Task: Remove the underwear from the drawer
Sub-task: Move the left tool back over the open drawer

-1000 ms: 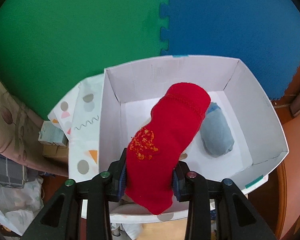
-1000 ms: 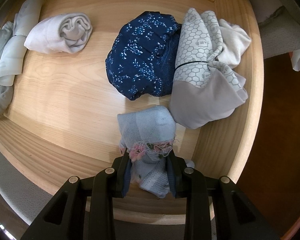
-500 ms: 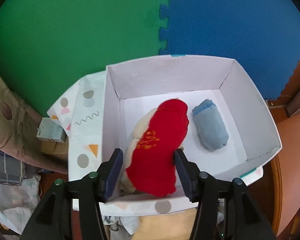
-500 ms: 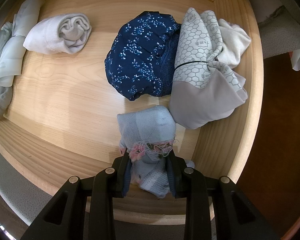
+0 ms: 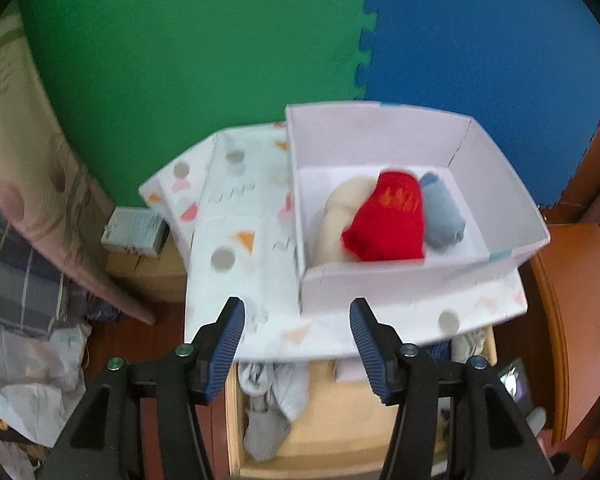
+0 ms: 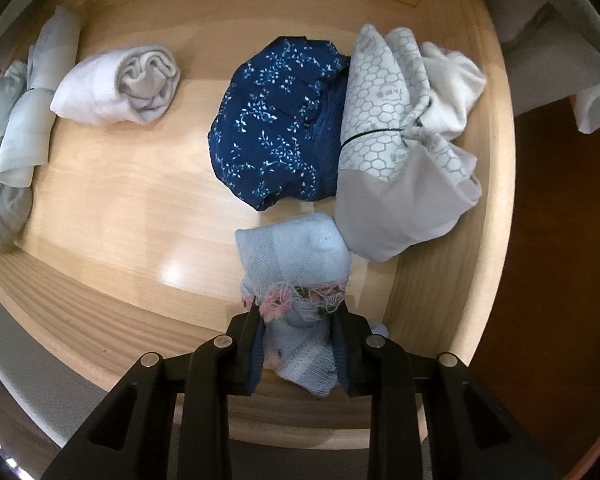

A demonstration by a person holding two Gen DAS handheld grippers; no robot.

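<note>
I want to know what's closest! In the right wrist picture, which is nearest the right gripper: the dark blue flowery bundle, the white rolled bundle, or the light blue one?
1. Light blue bundle: clamped in the right gripper.
2. Dark blue flowery bundle: just beyond it, mid-drawer.
3. White rolled bundle: farthest, far left.

Green foam mat (image 5: 188,72) and blue foam mat (image 5: 480,40) interlock along the far side. Left of the patterned lid (image 5: 240,236) sits a small carton (image 5: 134,232), with a pink patterned cloth (image 5: 32,184) and striped bedding (image 5: 16,280) further left.
</note>
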